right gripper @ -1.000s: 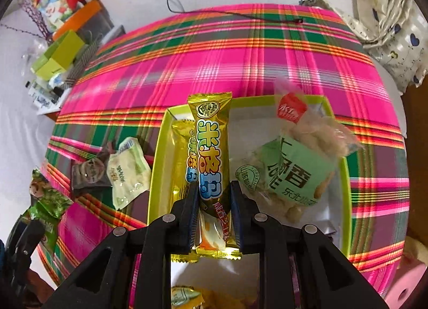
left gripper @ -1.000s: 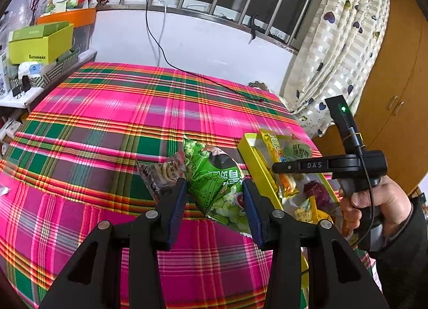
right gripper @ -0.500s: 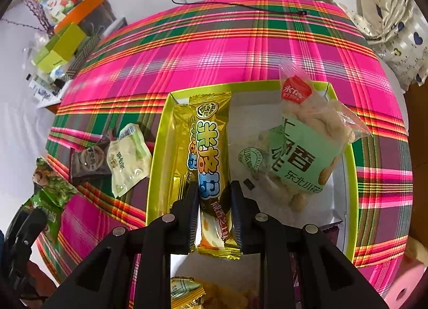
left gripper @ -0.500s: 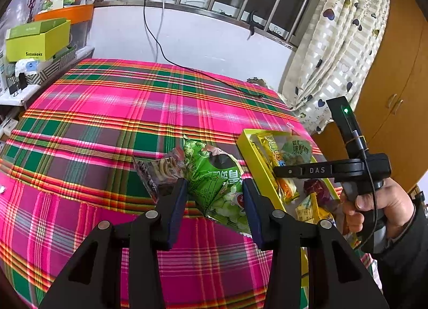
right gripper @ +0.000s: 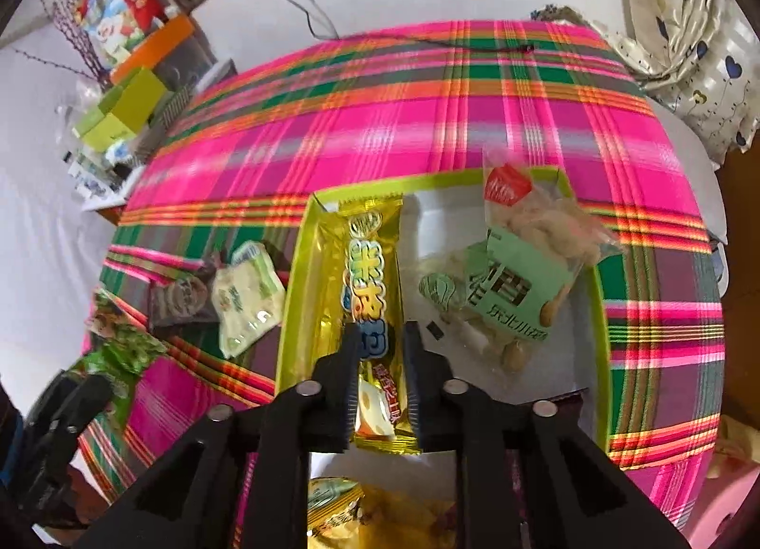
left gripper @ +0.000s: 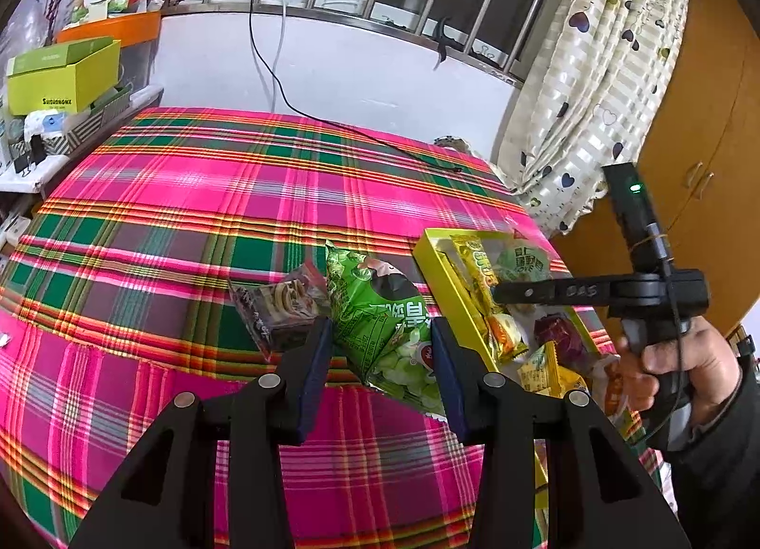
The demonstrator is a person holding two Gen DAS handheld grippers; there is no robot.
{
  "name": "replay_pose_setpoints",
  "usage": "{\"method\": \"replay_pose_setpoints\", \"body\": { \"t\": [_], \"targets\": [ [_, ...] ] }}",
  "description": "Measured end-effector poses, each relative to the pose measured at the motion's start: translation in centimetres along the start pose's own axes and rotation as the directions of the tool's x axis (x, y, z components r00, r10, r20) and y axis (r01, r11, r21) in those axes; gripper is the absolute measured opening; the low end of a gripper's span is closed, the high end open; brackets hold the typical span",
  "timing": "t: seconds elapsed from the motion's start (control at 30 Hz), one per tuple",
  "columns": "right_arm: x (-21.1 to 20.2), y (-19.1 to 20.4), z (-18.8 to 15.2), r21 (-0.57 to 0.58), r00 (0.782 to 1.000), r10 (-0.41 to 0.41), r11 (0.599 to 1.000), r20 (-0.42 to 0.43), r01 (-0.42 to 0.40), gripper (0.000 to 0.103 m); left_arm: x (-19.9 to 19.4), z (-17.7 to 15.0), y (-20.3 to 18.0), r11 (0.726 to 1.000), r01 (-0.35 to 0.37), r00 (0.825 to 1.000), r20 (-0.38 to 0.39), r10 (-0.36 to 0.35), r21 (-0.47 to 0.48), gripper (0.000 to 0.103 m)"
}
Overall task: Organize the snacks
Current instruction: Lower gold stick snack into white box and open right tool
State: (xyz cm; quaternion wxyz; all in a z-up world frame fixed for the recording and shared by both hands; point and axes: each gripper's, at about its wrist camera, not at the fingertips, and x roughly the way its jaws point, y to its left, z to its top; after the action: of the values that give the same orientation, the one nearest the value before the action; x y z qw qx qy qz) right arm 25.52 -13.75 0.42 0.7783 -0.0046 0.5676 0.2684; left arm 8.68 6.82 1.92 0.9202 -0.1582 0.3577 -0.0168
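Right gripper (right gripper: 380,335) clamped on glossy gold snack bar (right gripper: 375,273), left gripper (left gripper: 380,349) apparently pinching crinkly green bag (left gripper: 384,316)

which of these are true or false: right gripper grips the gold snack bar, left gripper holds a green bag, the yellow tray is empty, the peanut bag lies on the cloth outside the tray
1. The right gripper grips the gold snack bar. True.
2. The left gripper holds a green bag. True.
3. The yellow tray is empty. False: it holds several snacks.
4. The peanut bag lies on the cloth outside the tray. False: it lies inside the tray.
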Motion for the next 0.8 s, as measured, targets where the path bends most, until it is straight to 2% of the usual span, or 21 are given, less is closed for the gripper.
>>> {"method": "replay_pose_setpoints", "body": {
  "t": [0.23, 0.47, 0.57, 0.8],
  "targets": [
    [0.6, -0.4, 1.0, 0.007, 1.000, -0.002, 1.000, 0.008, 0.002, 0.013, -0.3, 0.2, -0.4, 1.000, -0.006, 1.000, 0.002, 0.006, 0.010, 0.043],
    [-0.3, -2.4, 0.8, 0.072, 1.000, 0.003, 0.997, 0.022, -0.005, 0.014, 0.0, 0.1, -0.5, 1.000, -0.001, 1.000, -0.005, 0.001, 0.012, 0.043],
    [-0.8, -3.1, 0.7, 0.099, 0.999, 0.005, 0.995, 0.036, -0.009, 0.017, 0.1, 0.0, -0.7, 1.000, 0.003, 1.000, -0.008, -0.003, 0.019, 0.043],
    [0.0, -3.7, 1.3, 0.131, 1.000, 0.016, 0.991, 0.022, -0.019, 0.017, 0.1, 0.1, -0.6, 1.000, 0.002, 1.000, -0.010, -0.002, 0.018, 0.043]
  ]
}}
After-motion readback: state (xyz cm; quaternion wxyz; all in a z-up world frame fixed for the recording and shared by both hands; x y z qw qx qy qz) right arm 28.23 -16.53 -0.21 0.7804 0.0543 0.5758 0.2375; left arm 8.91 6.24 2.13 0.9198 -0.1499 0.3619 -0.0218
